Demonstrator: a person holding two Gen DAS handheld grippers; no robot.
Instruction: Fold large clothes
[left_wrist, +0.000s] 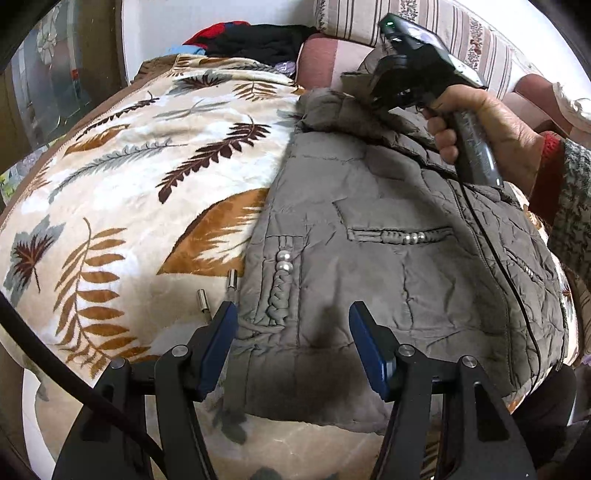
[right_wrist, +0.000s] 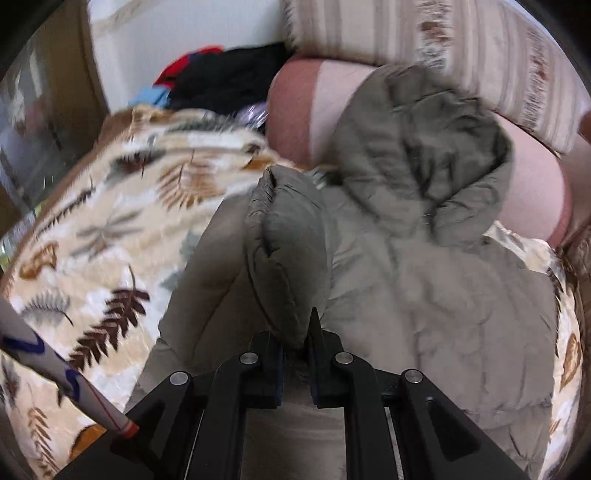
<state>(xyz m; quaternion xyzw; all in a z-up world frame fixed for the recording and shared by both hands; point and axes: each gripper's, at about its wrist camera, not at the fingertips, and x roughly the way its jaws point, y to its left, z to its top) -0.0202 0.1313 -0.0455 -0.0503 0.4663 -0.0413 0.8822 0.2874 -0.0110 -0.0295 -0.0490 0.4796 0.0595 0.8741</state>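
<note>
A grey-olive padded jacket (left_wrist: 388, 206) lies on a leaf-patterned blanket (left_wrist: 147, 166), with its hood (right_wrist: 436, 147) towards the sofa back. My left gripper (left_wrist: 292, 306) is open just above the jacket's hem, beside a braided pocket trim with pearl beads (left_wrist: 282, 258); its pads press on nothing. My right gripper (right_wrist: 297, 343) is shut on a puffy sleeve (right_wrist: 284, 240) of the jacket, which rises from its jaws. In the left wrist view a hand (left_wrist: 480, 122) holds that gripper above the jacket's collar. Two metal drawstring tips (left_wrist: 232, 280) lie on the blanket by the hem.
A heap of black and red clothes (left_wrist: 251, 40) sits at the back. A striped cushion (left_wrist: 443, 33) and a pink bolster (right_wrist: 306, 110) stand behind the jacket. A glass cabinet (left_wrist: 55, 74) is at the left. A white tube with blue marks (right_wrist: 62, 365) crosses the lower left.
</note>
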